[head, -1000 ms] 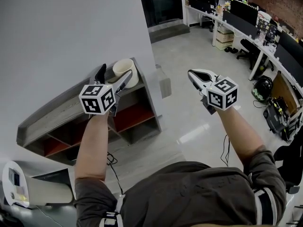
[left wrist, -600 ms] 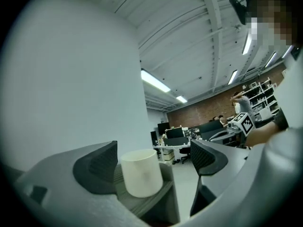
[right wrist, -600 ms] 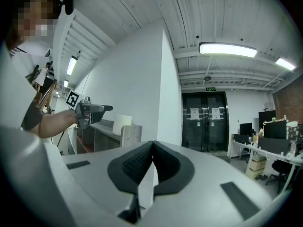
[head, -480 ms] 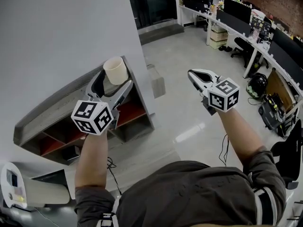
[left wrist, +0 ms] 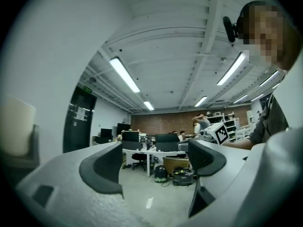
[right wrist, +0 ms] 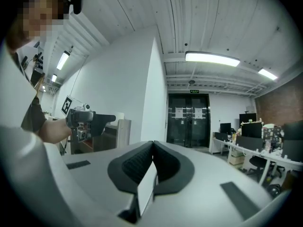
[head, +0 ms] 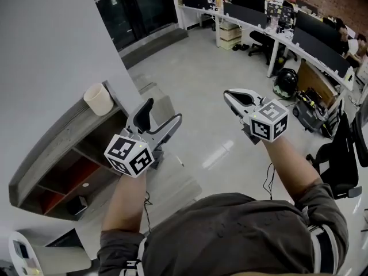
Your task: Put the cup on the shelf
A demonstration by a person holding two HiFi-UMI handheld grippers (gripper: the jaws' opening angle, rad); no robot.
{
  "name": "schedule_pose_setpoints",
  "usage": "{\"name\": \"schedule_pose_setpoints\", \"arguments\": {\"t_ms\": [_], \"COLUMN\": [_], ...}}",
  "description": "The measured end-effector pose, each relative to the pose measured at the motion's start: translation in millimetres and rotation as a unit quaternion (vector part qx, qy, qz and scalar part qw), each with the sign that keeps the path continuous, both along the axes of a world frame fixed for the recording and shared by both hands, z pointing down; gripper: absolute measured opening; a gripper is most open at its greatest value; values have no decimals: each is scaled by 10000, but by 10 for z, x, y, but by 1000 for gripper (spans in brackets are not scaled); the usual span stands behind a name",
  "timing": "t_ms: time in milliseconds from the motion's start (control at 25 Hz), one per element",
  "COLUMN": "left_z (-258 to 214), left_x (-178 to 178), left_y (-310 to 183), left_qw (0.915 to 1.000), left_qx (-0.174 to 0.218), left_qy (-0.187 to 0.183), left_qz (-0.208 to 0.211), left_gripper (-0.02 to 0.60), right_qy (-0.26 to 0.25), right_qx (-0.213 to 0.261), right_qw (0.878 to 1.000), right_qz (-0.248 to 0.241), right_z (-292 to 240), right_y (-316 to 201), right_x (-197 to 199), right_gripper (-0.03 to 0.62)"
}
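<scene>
The cream cup (head: pixel 99 99) stands upright on the top board of the grey shelf (head: pixel 54 145), by the white wall. In the left gripper view the cup (left wrist: pixel 16 126) shows at the far left edge, outside the jaws. My left gripper (head: pixel 164 109) is open and empty, to the right of the cup and clear of the shelf's end. Nothing but the far office shows between the left gripper's jaws (left wrist: pixel 156 162). My right gripper (head: pixel 229 94) is shut and empty, held over the floor further right. Its jaws (right wrist: pixel 152 148) meet with nothing between them.
The shelf has open compartments with red insides (head: pixel 63 180). Dark glass doors (head: pixel 135 7) stand behind it. Desks with monitors (head: pixel 270 16) and office chairs (head: pixel 345 154) line the right side. A white device (head: pixel 23 257) sits at the bottom left.
The left gripper, whose jaws stood round the cup a second ago, has let it go and drawn back to the right. The cup stays on the shelf top. The right gripper has barely moved.
</scene>
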State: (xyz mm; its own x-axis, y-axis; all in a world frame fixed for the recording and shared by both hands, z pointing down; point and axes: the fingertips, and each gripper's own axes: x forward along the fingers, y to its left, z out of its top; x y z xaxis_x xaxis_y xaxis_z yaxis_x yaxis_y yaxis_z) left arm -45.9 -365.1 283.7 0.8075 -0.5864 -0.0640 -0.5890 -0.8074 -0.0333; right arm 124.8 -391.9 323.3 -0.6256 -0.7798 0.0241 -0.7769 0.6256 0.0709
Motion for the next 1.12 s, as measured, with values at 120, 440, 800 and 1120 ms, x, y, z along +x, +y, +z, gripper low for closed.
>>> {"name": "schedule_pose_setpoints", "arguments": {"t_ms": [120,440,800,1120], "left_z": [183,735,1345,1876], "left_x": [505,1562,2261,2376], "left_y": [115,330,553,732], "left_qw": [9982,9887,9800,9735], "left_qx": [38,-349,-821,-1405], "left_qy": [110,244,413,286], "left_qz": [591,1439,1764,1781], "left_gripper": [405,167,11,5], "right_qy": [20,24,-144,-331], "right_qx": [-43,-314,-607,-903], "right_qw": [9996,9939,9854,9807], "right_qz": [292,1058,1584,1701], "right_z": [90,446,929,1396], "right_y": [211,814,1322,1576], "right_x": [406,1345,2003,2166], "right_gripper": [-8,-8,-9,-9]}}
